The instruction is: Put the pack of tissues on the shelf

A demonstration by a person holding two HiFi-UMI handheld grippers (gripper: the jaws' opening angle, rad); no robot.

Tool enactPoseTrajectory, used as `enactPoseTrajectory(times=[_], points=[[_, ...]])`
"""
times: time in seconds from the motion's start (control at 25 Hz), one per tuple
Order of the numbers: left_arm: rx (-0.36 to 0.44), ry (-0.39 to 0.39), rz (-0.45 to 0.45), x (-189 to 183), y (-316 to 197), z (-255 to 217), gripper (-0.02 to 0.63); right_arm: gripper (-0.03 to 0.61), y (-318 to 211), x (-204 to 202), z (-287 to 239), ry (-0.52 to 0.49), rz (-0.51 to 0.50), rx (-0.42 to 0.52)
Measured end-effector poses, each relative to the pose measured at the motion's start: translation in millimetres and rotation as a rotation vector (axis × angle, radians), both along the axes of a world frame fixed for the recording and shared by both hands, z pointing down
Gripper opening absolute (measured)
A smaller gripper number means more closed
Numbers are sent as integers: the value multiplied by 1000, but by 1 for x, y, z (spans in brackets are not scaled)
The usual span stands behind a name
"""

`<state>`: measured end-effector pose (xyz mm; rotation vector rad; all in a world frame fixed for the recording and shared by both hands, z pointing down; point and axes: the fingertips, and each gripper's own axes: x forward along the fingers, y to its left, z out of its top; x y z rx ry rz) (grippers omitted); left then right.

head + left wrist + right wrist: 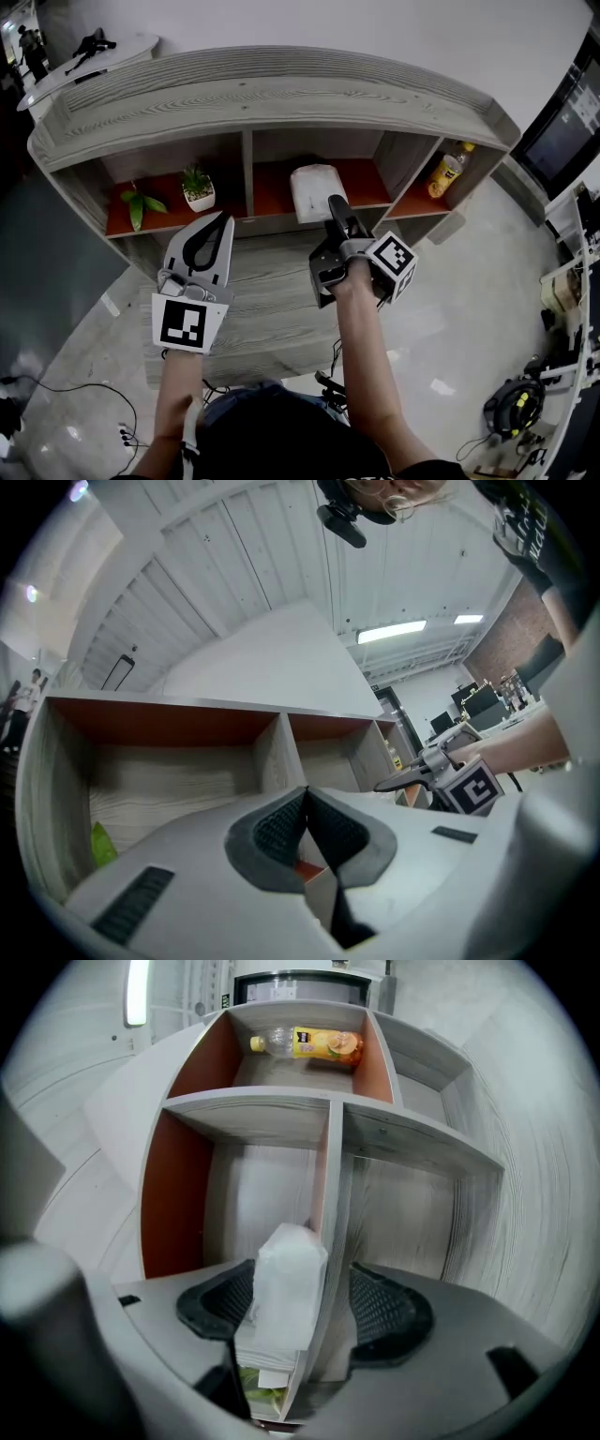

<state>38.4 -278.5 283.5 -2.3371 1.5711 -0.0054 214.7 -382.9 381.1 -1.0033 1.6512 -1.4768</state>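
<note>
Pack of tissues (317, 190) lies in the middle compartment of the shelf (281, 103), at its front edge. It looks light, soft and crushable in slick film wrap, so I'd take it mid-body across the flat sides with a gentle squeeze. My right tongs (336, 204) stand wide apart around the pack, pads not pressing; left tongs (217, 223) are closed together, empty, before the shelf's left compartment.

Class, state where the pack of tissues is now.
Head view: the pack of tissues sits in the shelf's middle compartment, left of the bottle, between the fingers of the open right gripper.
</note>
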Motion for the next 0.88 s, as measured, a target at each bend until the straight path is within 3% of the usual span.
enactPoseTrajectory(times=[0.2, 0.36, 0.88], points=[[2, -5, 35, 12, 1, 0, 11, 308, 21, 8, -13, 71, 2, 72], [12, -6, 63, 21, 2, -2, 11, 310, 36, 13, -12, 201, 15, 109], [24, -24, 81, 25, 4, -3, 11, 308, 38, 10, 22, 282, 10, 36]])
